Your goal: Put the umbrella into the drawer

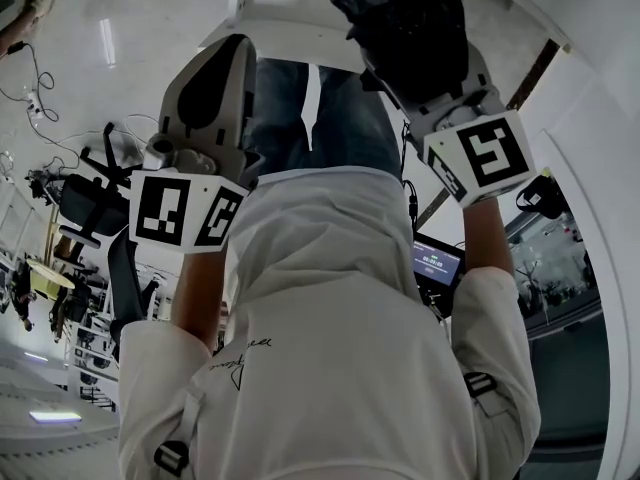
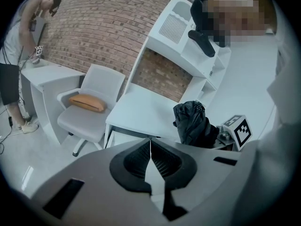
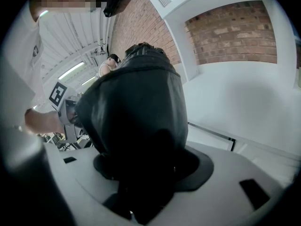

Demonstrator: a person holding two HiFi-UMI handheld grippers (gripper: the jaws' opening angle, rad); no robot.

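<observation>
The folded black umbrella (image 3: 136, 102) fills the right gripper view, and my right gripper (image 3: 141, 173) is shut on it. In the head view the same umbrella (image 1: 405, 28) sticks out past the right gripper (image 1: 430, 88), held up in front of my white shirt. The left gripper view shows the umbrella (image 2: 193, 124) hanging beside the white desk (image 2: 141, 112), with the right gripper's marker cube (image 2: 240, 128) next to it. My left gripper (image 2: 150, 145) is shut with nothing between its pads, and sits to the left of the umbrella (image 1: 225, 53). No drawer front can be made out.
A white chair (image 2: 89, 112) with an orange cushion (image 2: 87, 102) stands left of the desk. A white shelf unit (image 2: 188, 36) rises behind the desk against a brick wall. A person (image 2: 19, 55) stands at another white counter at the far left.
</observation>
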